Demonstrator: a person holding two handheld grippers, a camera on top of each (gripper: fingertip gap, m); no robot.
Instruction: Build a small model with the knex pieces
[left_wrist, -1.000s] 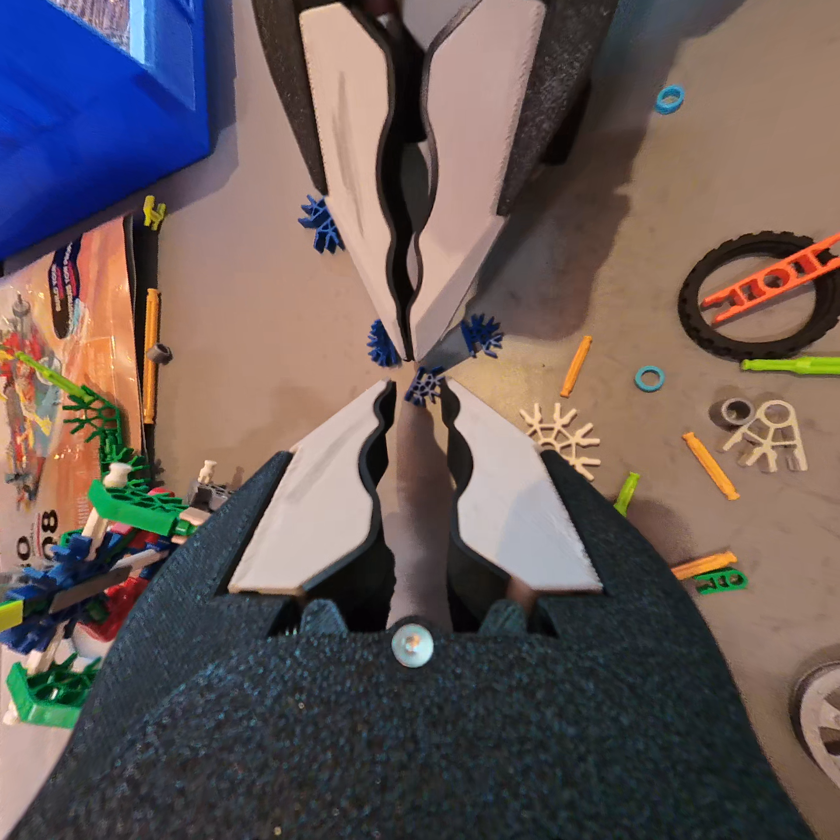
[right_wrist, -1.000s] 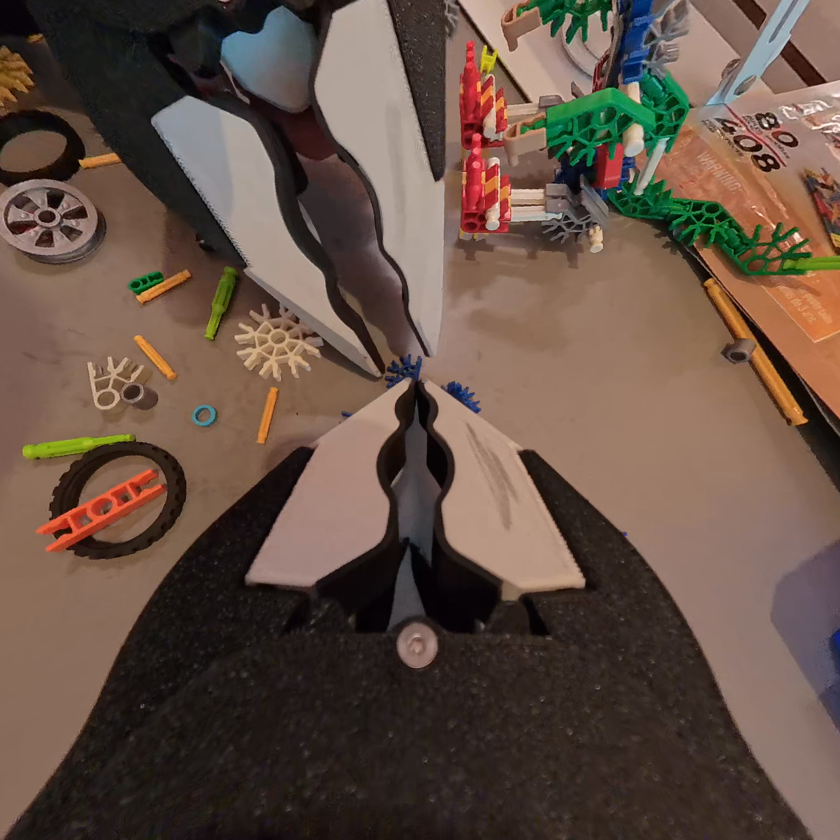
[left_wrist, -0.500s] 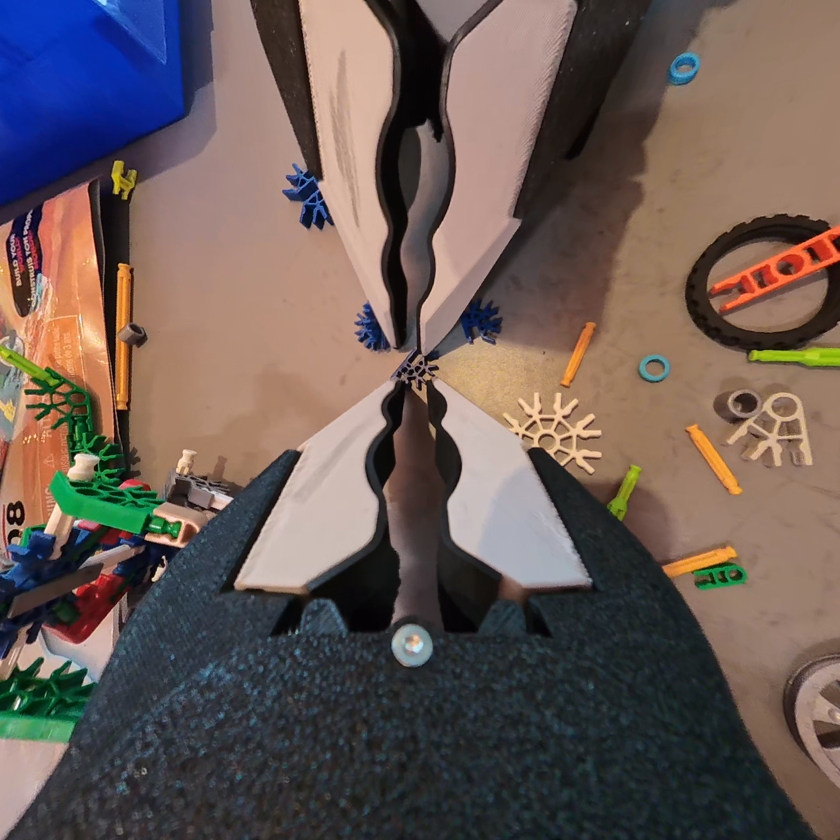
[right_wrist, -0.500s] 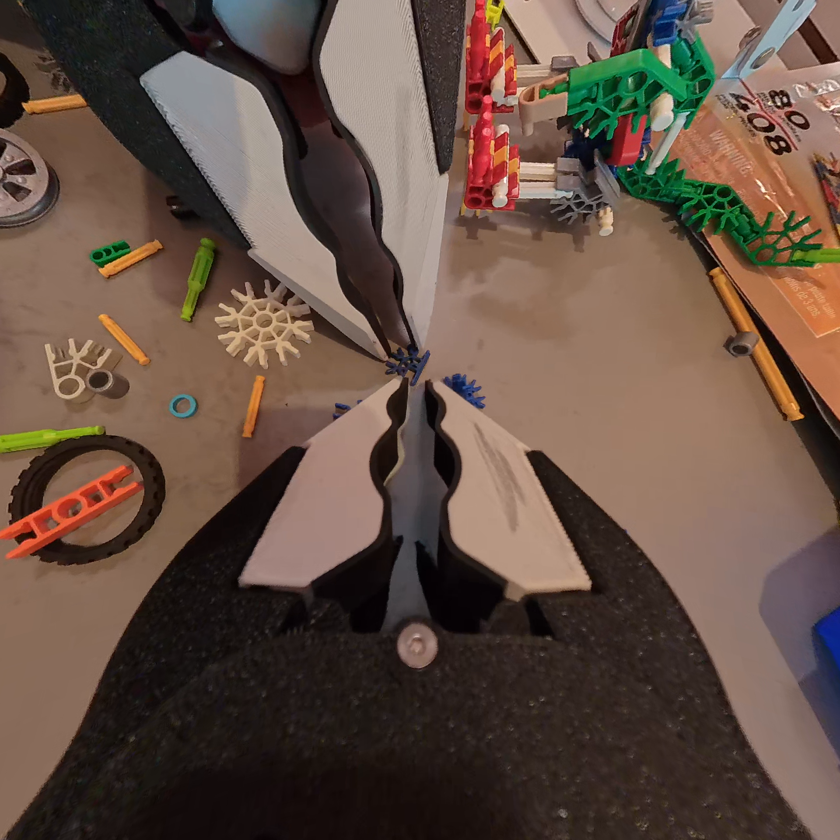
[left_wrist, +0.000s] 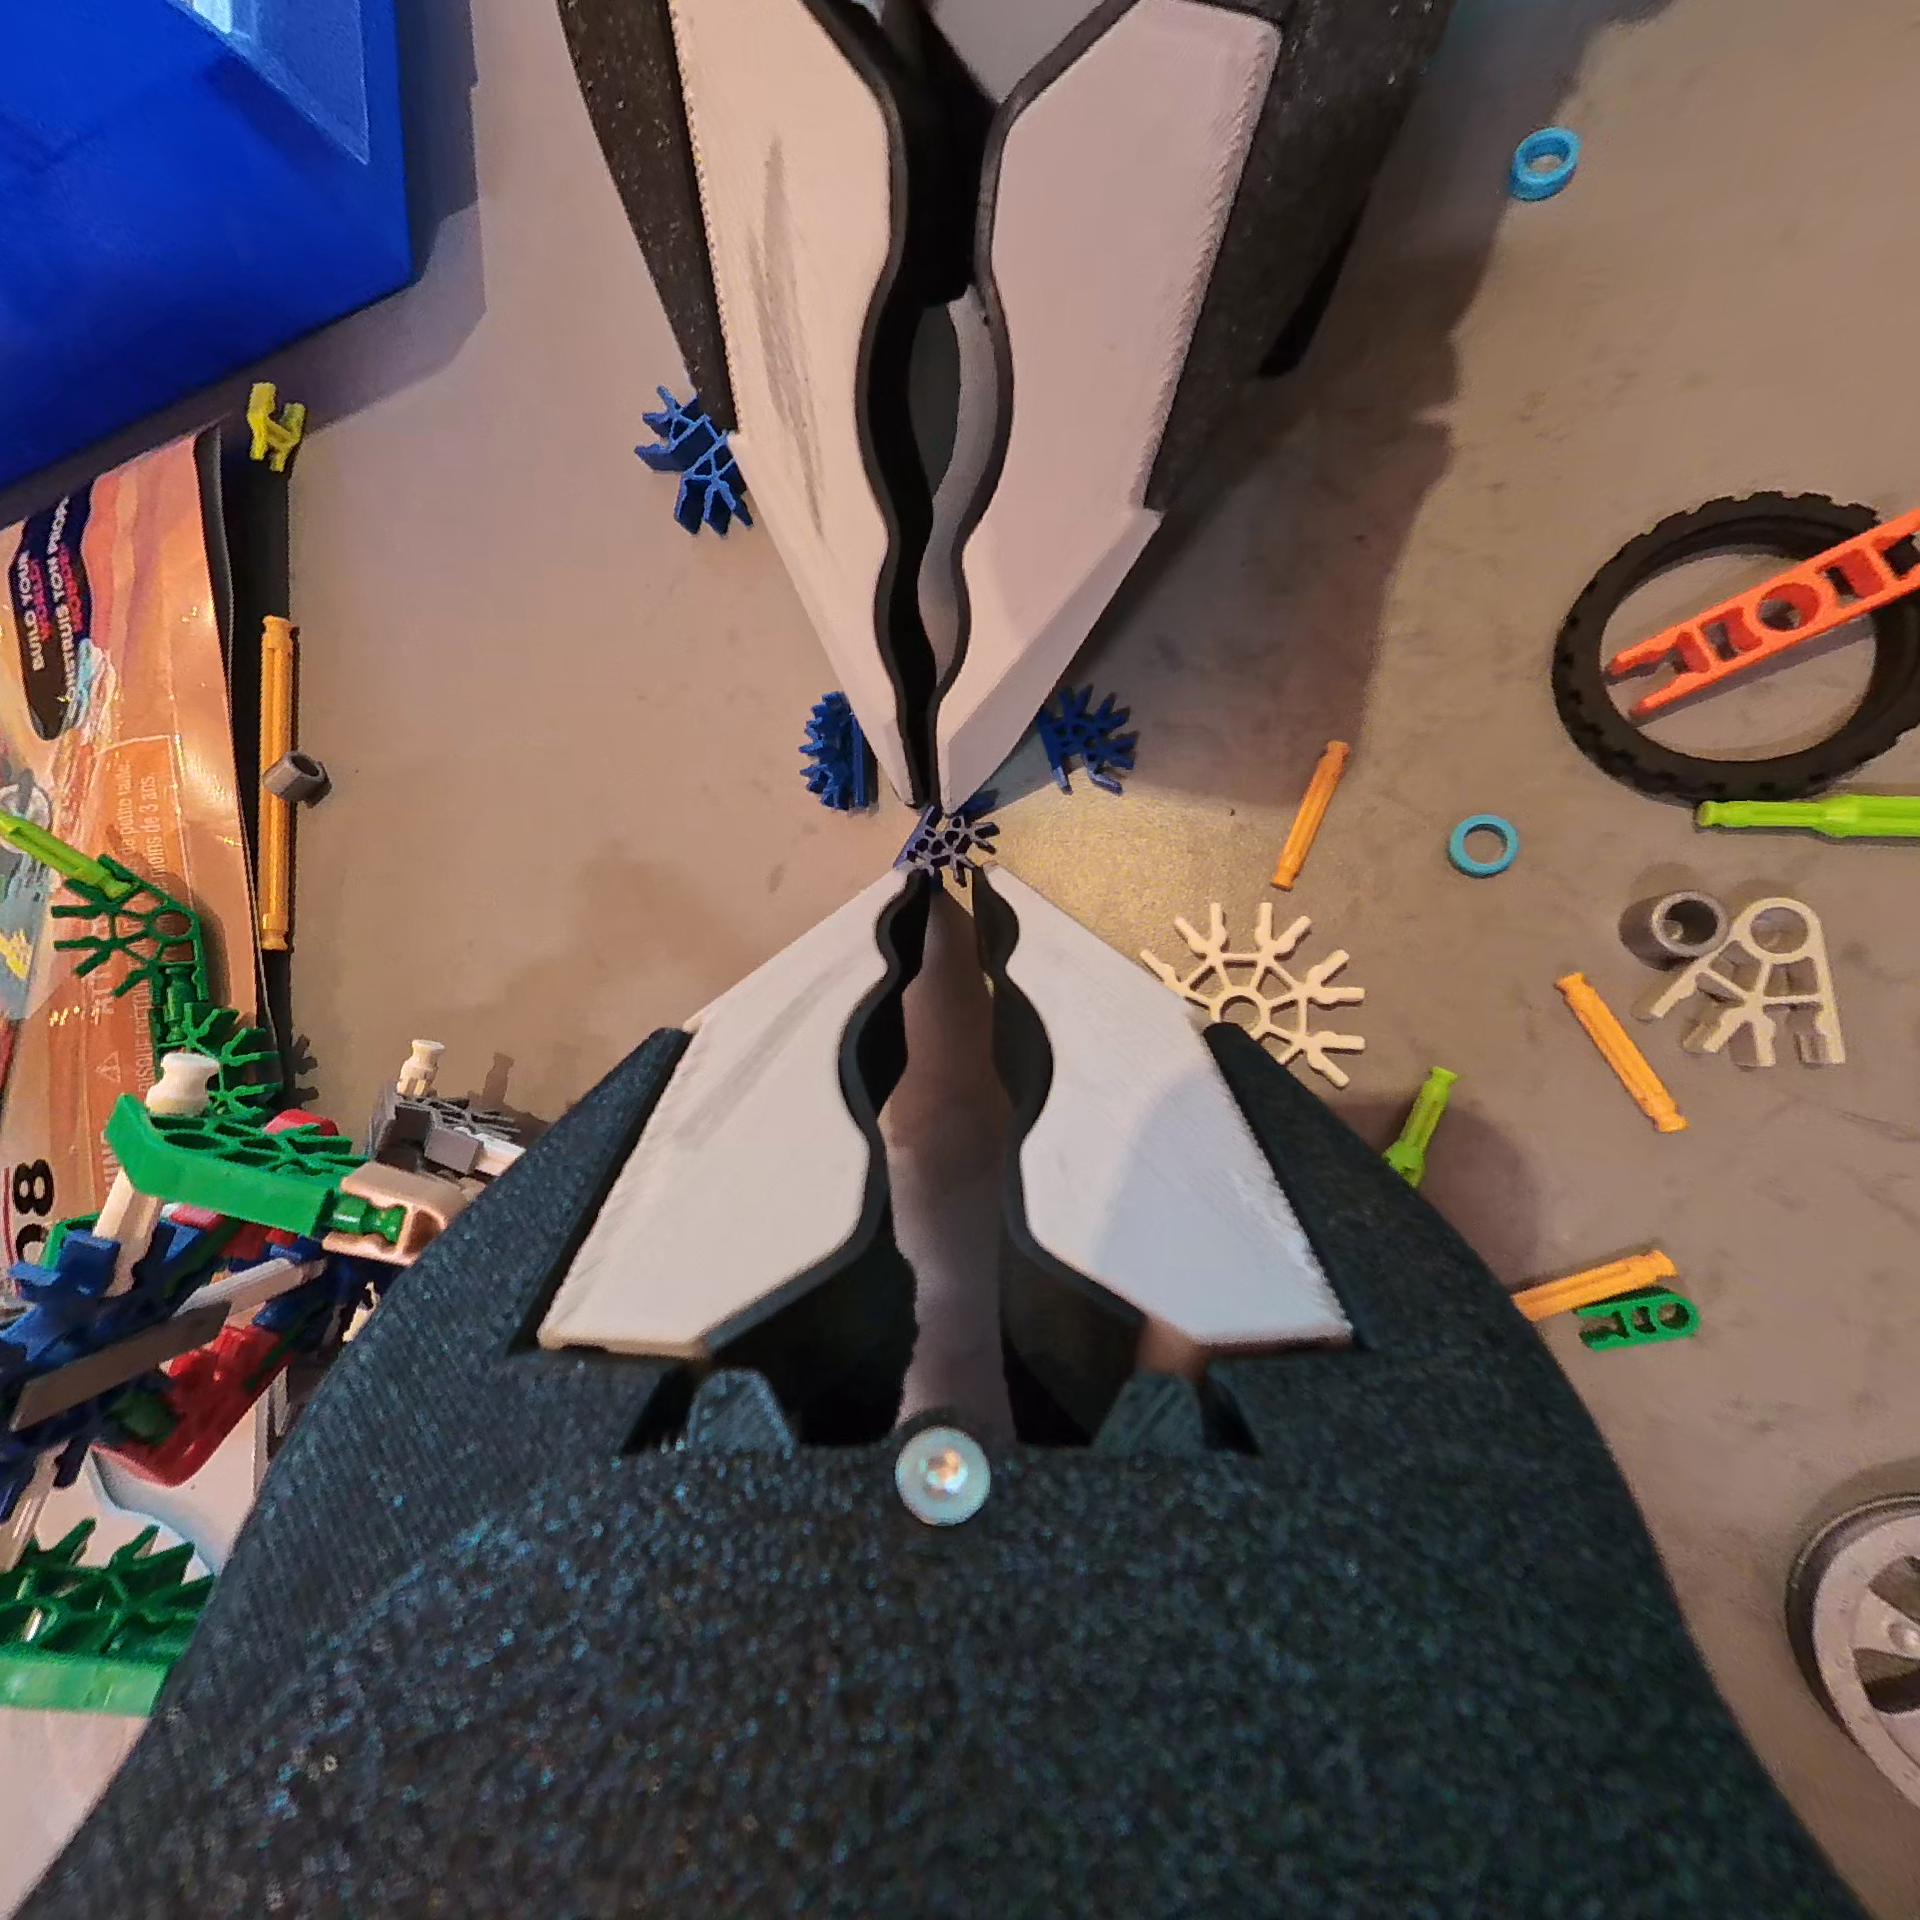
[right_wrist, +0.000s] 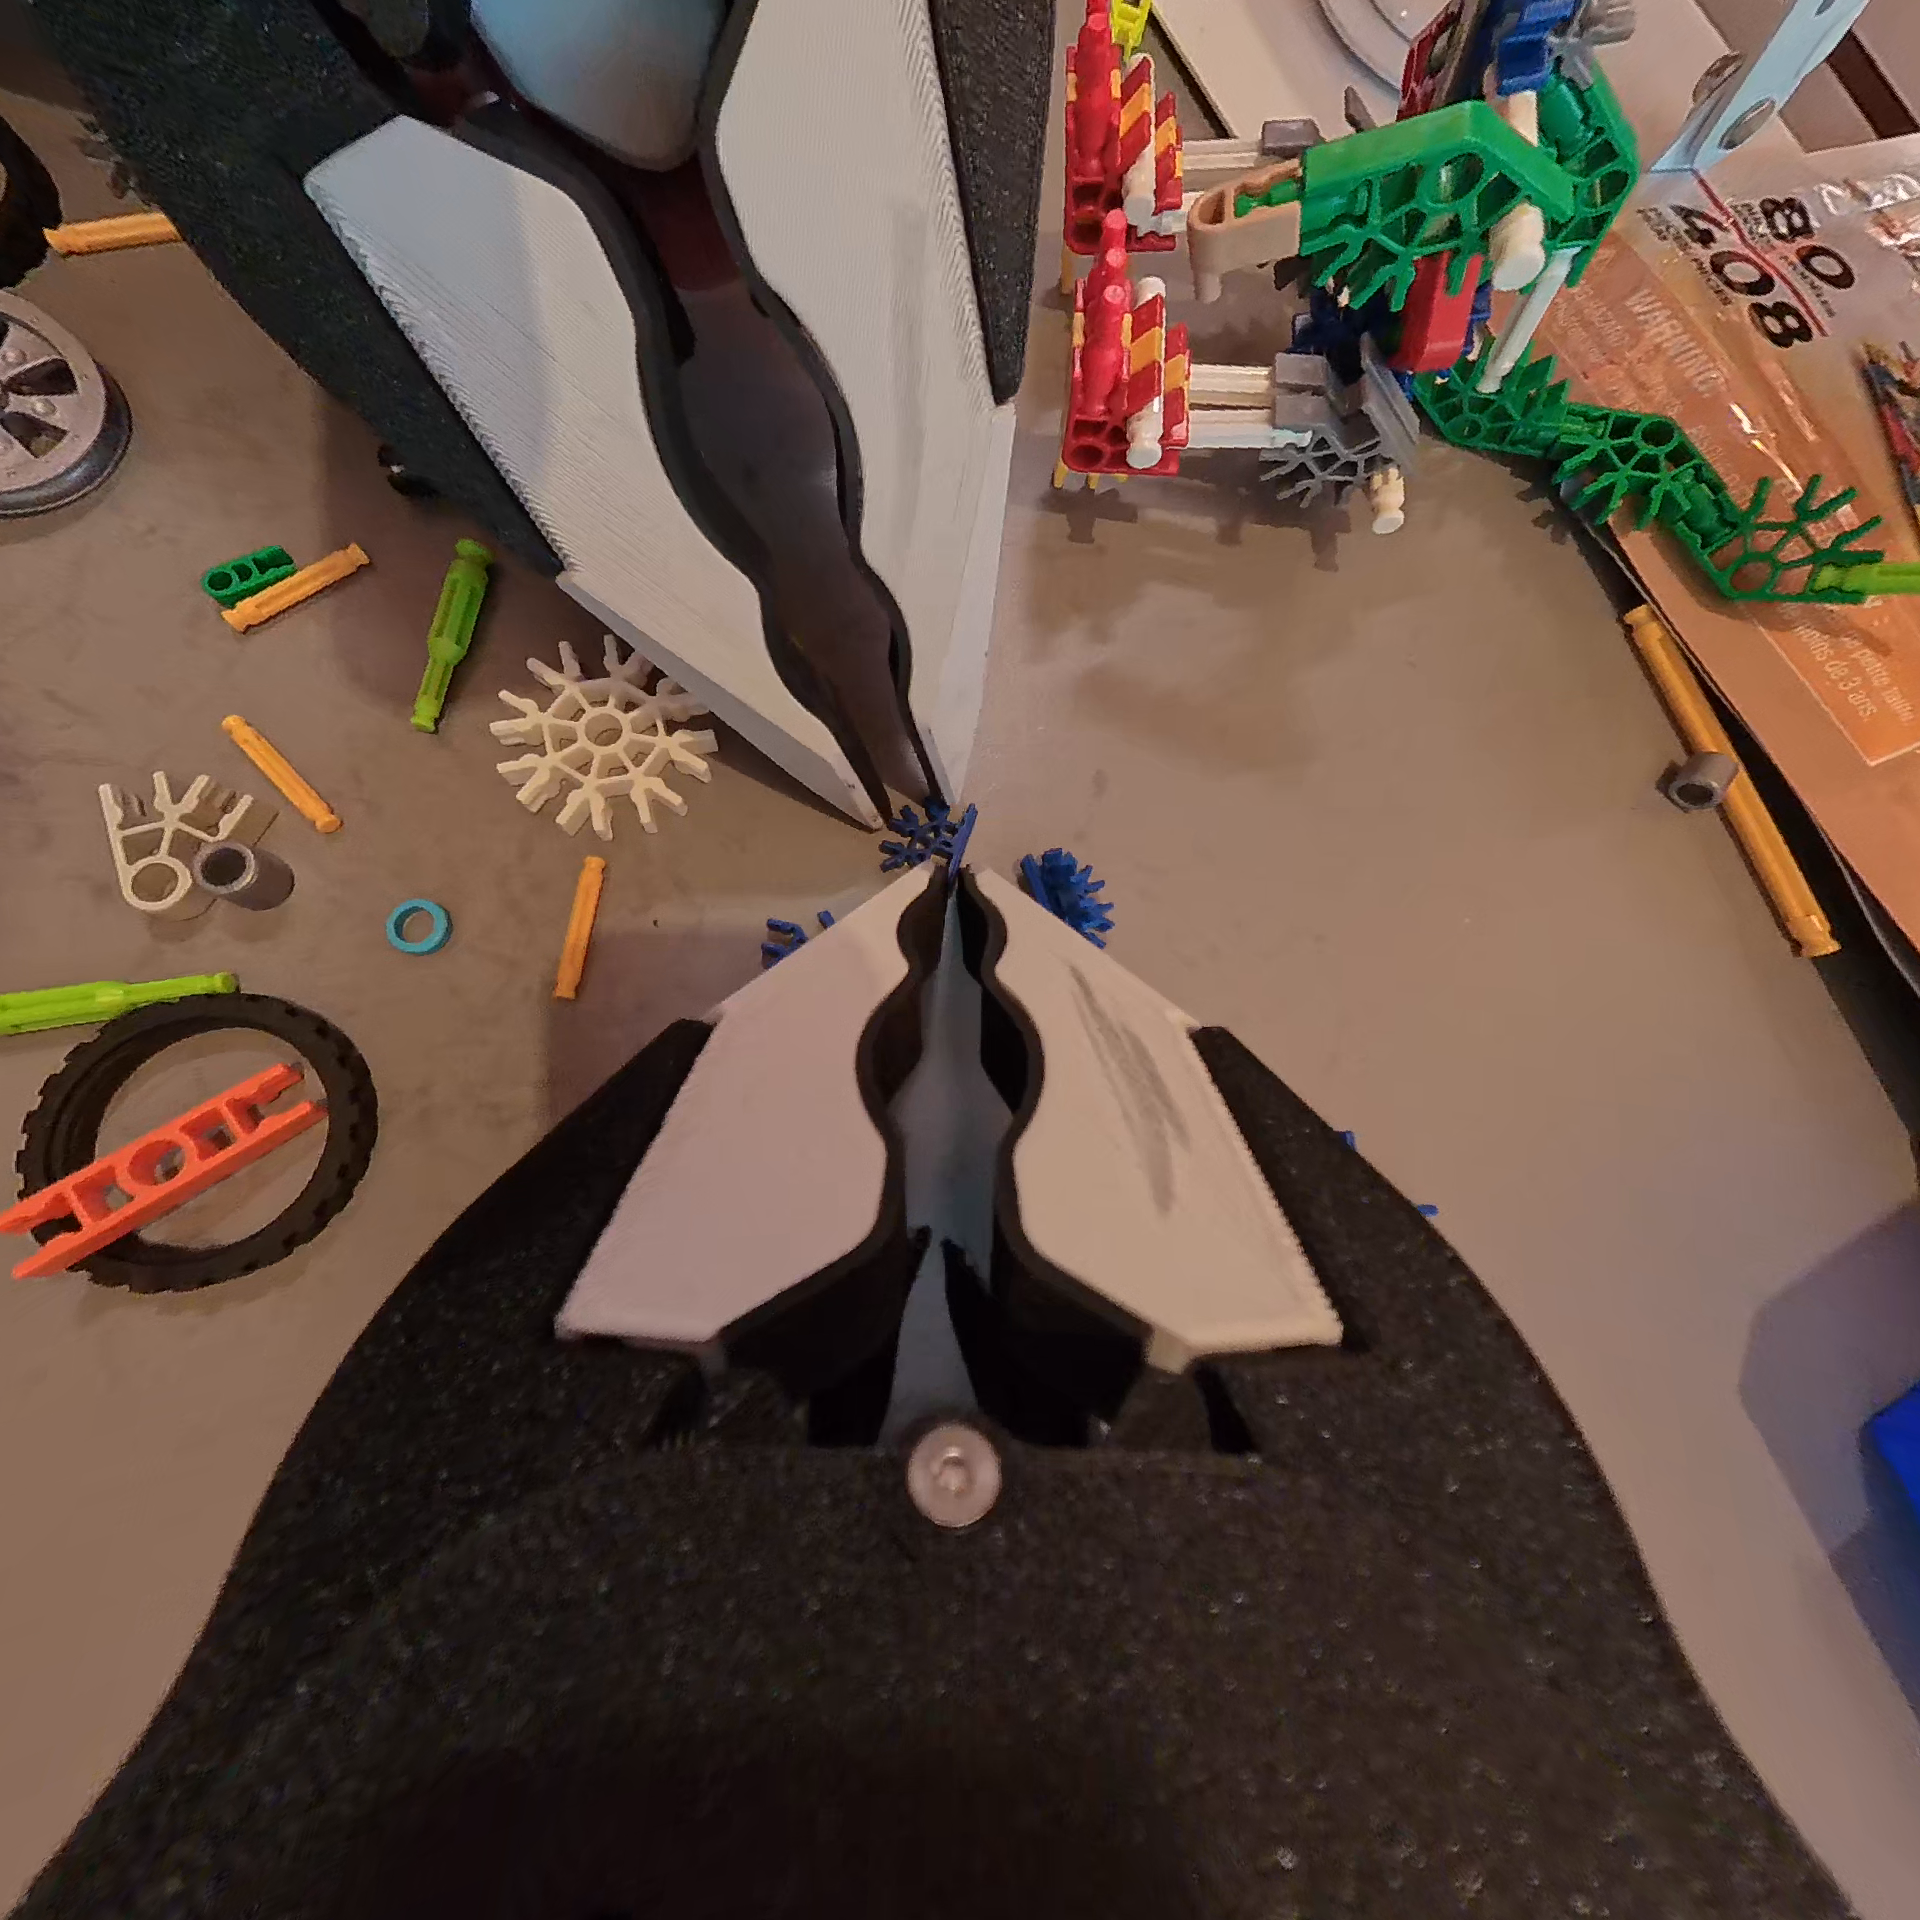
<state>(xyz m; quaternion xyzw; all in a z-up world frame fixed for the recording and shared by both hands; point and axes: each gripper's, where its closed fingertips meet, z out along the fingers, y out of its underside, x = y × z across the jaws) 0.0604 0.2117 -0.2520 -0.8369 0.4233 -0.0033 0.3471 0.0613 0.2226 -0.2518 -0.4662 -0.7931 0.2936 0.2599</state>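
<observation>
- The left tool (left_wrist: 943, 881) and the right tool (right_wrist: 948, 878) meet tip to tip over a grey bench (left_wrist: 520, 727).
- Between the tips sits a small dark blue snowflake connector (left_wrist: 948, 837), at the centre of both views.
- The left tool's jaws are nearly together, clamped on the connector's edge from 6 o'clock.
- The right tool's jaws are pressed together at the tips, pinching the same connector (right_wrist: 925, 834).
- Three more blue connectors lie just beside the tips; one (left_wrist: 1086, 740) is at 1 o'clock.
- A white snowflake connector (left_wrist: 1252, 992) lies near, at 4 o'clock of the held piece in the left view.
- A black tyre (left_wrist: 1725, 655) with an orange piece (left_wrist: 1766, 639) across it lies well apart at 2 o'clock.
- A colourful built model (right_wrist: 1351, 312) stands at 1 o'clock in the right view.
- A blue box (left_wrist: 156, 208) sits at 10 o'clock in the left view.
</observation>
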